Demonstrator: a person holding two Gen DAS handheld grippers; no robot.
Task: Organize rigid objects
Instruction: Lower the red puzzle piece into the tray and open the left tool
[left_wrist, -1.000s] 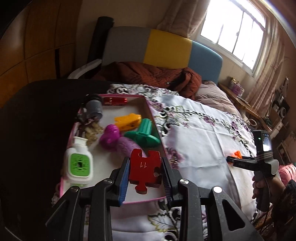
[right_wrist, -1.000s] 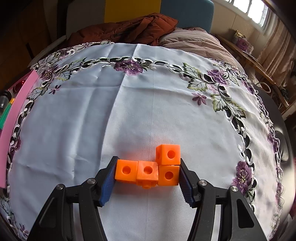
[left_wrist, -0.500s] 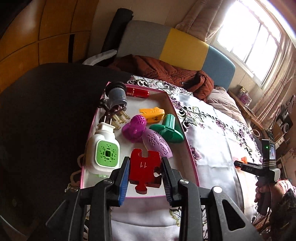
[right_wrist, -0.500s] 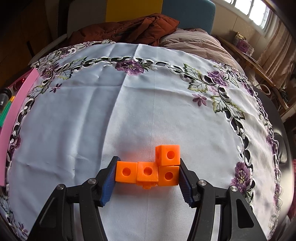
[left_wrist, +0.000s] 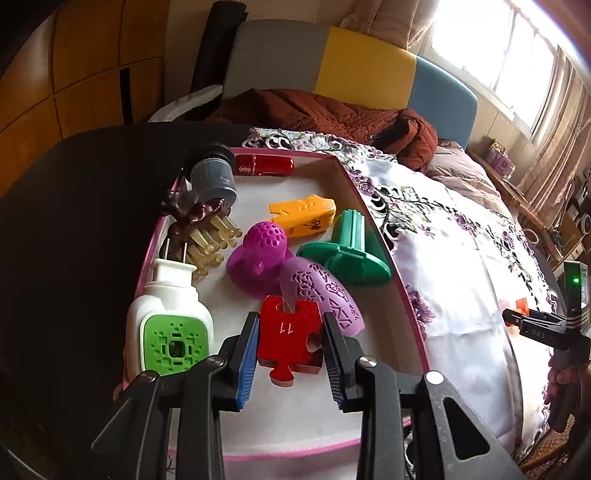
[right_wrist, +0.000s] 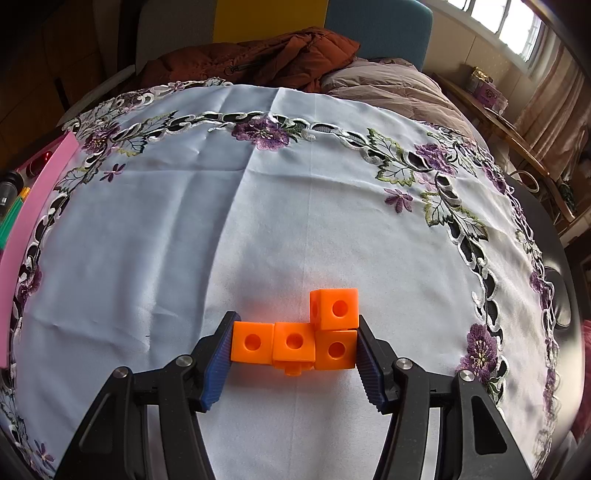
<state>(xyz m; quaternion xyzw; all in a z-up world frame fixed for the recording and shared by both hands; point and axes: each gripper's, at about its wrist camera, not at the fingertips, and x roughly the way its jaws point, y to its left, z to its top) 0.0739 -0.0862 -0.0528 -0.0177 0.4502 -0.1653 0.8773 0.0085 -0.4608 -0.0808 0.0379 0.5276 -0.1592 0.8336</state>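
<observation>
My left gripper (left_wrist: 290, 354) is shut on a red puzzle piece (left_wrist: 290, 341) marked 11 and holds it over the near part of the pink-rimmed tray (left_wrist: 402, 295). The tray holds a white and green plug-in device (left_wrist: 170, 332), a magenta perforated piece (left_wrist: 260, 254), a lilac patterned piece (left_wrist: 325, 295), a green stand (left_wrist: 345, 251), a yellow piece (left_wrist: 303, 218), a red tube (left_wrist: 264, 165) and a grey cap (left_wrist: 214, 177). My right gripper (right_wrist: 293, 349) is shut on an orange block of joined cubes (right_wrist: 295, 341), just above the white cloth (right_wrist: 258, 206). It also shows in the left wrist view (left_wrist: 517, 317).
The embroidered cloth covers a dark round table (left_wrist: 74, 206). The tray's pink edge (right_wrist: 26, 218) shows at the far left of the right wrist view. A brown jacket (left_wrist: 325, 114) and a sofa (left_wrist: 351, 66) lie behind the table.
My left gripper has moved forward over the tray with the red puzzle piece, closer to the lilac piece. The right gripper holds the orange block almost still.
</observation>
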